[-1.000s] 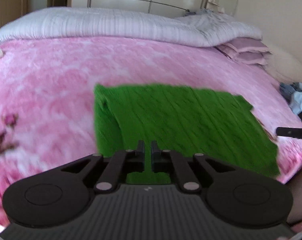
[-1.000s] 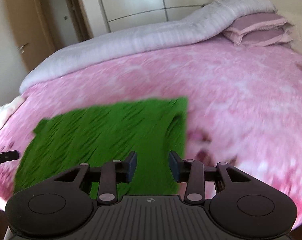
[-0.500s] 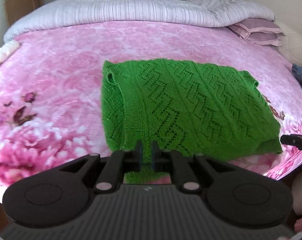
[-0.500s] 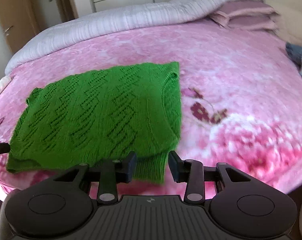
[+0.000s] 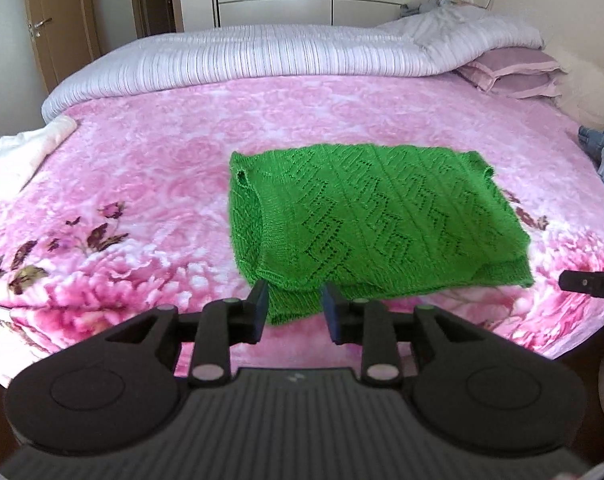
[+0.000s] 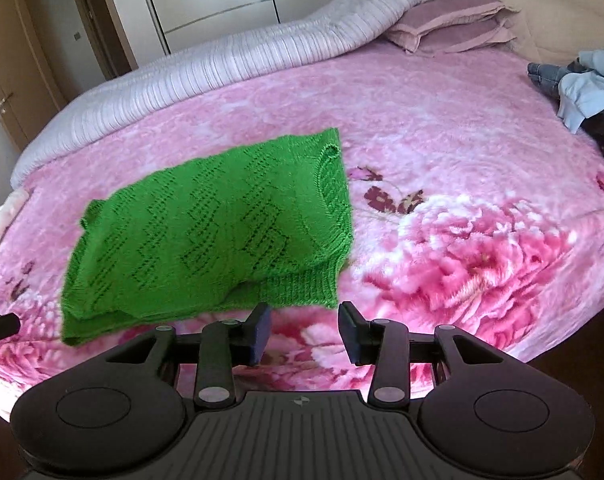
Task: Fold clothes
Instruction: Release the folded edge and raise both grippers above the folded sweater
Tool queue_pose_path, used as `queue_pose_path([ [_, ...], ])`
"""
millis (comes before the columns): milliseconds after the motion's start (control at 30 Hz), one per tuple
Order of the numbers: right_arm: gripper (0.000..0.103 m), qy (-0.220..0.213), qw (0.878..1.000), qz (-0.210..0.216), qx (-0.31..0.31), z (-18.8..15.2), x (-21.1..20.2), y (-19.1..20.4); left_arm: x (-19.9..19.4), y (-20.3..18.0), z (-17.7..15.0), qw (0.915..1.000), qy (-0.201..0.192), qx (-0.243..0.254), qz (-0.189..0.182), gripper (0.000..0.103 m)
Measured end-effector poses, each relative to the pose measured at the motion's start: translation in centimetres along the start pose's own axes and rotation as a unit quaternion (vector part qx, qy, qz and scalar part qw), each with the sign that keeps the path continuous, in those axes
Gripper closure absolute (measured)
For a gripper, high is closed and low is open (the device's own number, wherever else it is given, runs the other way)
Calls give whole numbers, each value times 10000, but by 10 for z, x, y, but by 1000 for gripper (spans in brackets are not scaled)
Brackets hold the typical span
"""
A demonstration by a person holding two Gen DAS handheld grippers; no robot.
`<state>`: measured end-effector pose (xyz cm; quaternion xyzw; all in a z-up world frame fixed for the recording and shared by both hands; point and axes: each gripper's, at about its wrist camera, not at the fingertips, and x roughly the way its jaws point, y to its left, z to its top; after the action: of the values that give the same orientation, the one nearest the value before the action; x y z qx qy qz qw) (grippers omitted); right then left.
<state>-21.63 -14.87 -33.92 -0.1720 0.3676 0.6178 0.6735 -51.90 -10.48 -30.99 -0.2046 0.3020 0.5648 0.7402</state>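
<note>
Just ahead of your left gripper, the folded green lace-knit sweater lies on the pink floral blanket. Its fingers stand apart and empty, the hem's corner between them. Your right gripper gapes empty too, just short of the hem. Snag one loose layer and the fold could spill.

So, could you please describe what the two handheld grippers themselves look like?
Both look alike: the left gripper and the right gripper are matte black, with a ribbed grey top plate bearing a small logo, two round black discs at the sides, angled linkage arms with silver pivot pins, and two short fingers with dark blue pads. No cables or sleeves show.
</note>
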Motion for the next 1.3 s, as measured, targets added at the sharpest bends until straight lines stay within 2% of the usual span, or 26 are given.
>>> queue_pose_path([
  [267,59,-114,9997,187,-107,-9,-19,6,-29,1,-13,9997,-191,-84,107,74],
  [500,59,-154,9996,191,-128,-10,-18,9,-28,5,-13,9998,-170,-83,8,74],
  [700,59,-31,9999,65,-112,-7,-5,8,-12,16,-12,9992,-89,-259,-285,74],
  [933,59,309,9992,-218,-146,-1,22,6,21,26,-12,9988,210,-360,-258,74],
  [1300,59,532,9975,-362,-300,10,58,5,52,27,3,9986,235,-310,-372,74],
])
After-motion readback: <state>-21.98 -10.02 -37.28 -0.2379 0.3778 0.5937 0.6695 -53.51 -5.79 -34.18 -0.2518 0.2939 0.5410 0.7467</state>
